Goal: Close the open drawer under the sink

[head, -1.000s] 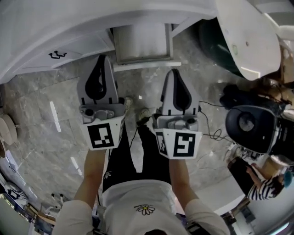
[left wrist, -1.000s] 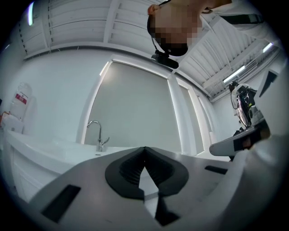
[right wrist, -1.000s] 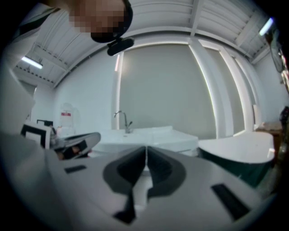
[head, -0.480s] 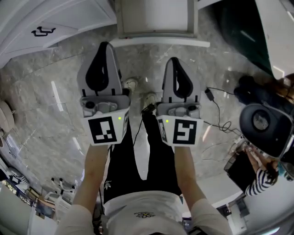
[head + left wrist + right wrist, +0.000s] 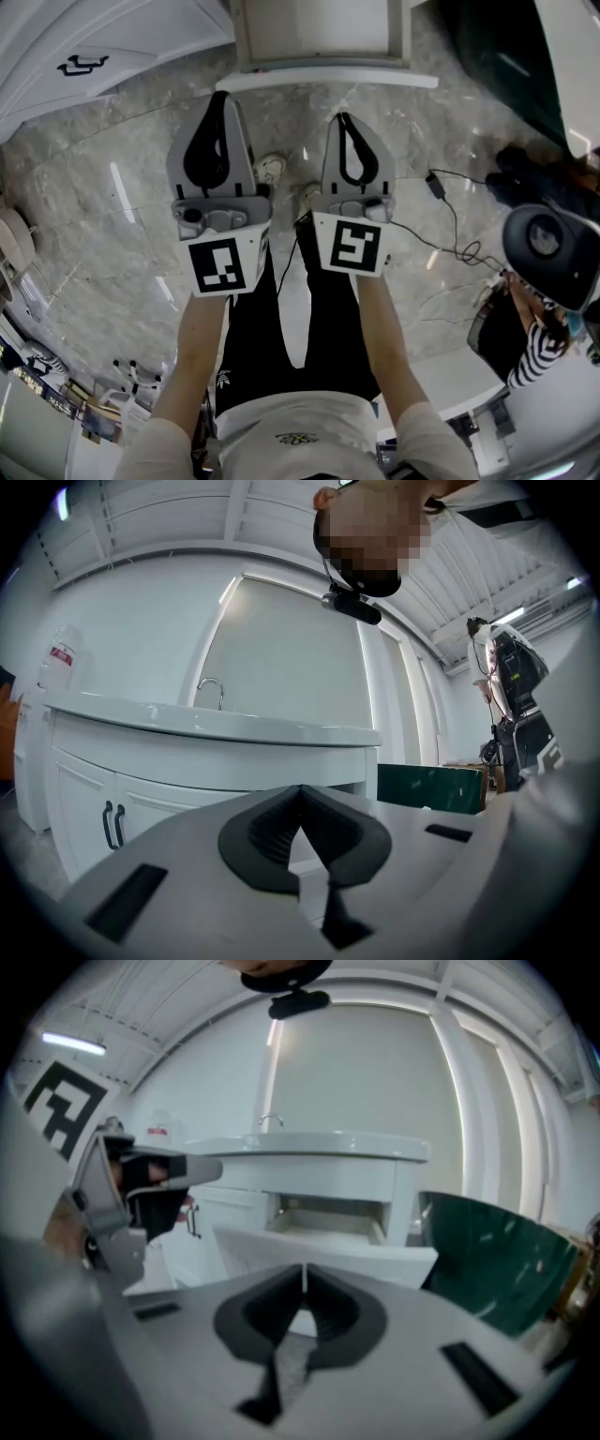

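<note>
Open drawer (image 5: 323,80): pulled out of the white vanity cabinet (image 5: 169,766) beneath the sink counter (image 5: 216,726), front panel toward the person. The left gripper (image 5: 222,96) and right gripper (image 5: 342,118) hover side by side just short of the drawer's front without touching it. The jaws of each are pressed together with nothing between them. A faucet (image 5: 214,688) stands above the drawer, and a dark green tub (image 5: 497,1241) to its right. A black cable (image 5: 450,202) lies on the marble floor (image 5: 112,187) in front of the drawer, to the right.
</note>
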A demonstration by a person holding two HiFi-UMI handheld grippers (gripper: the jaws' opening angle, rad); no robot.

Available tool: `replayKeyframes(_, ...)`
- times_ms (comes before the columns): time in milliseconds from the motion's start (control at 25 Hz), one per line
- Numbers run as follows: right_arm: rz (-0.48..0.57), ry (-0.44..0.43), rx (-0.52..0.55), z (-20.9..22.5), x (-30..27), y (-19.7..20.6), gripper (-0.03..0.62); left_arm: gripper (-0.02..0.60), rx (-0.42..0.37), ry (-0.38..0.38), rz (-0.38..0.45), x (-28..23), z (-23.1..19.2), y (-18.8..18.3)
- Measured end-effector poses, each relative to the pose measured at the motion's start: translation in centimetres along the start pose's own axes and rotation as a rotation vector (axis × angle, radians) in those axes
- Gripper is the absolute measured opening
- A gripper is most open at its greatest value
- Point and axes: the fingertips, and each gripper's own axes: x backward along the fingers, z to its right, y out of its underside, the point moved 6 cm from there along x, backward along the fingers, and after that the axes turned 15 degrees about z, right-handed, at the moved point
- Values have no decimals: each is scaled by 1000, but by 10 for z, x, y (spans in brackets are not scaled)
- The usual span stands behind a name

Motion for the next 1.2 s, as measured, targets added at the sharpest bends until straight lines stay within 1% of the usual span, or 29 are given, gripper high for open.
replayKeyframes(200, -54, 4, 14, -2, -9, 17, 31, 20, -5, 7, -5, -2, -5, 4)
replayKeyframes(320, -67, -1, -4, -5, -20, 24, 32, 20, -7, 4, -6, -3, -10, 6)
replayKeyframes(360, -79, -5, -11, -6, -24, 28, 43, 20, -7, 1, -8, -3, -12, 7)
replayKeyframes(440, -114, -11, -27, -7, -33, 37, 140, 20, -6, -2, -14, -4, -15, 8)
replayKeyframes(520, -143, -2, -53, -6, -43, 46, 158, 20, -6, -1, -19, -5, -17, 9)
replayKeyframes(640, -170, 27, -79, -4, -54, 60, 167, 20, -6, 0, -18, -6, -19, 10)
replayKeyframes(760, -195, 29, -71, -8, -62, 72, 172, 20, -17, 5, -11, -6, -20, 12)
replayKeyframes(880, -204, 37, -63, -12, -70, 79, 172, 20, -15, 1, -15, -6, -22, 16)
replayKeyframes(1080, -223, 102, -120, -10, -80, 88, 169, 20, -14, -6, -29, -4, -28, 20)
replayKeyframes(1200, -215, 113, -118, -9, -83, 91, 166, 20, -13, -8, -33, -3, -30, 21)
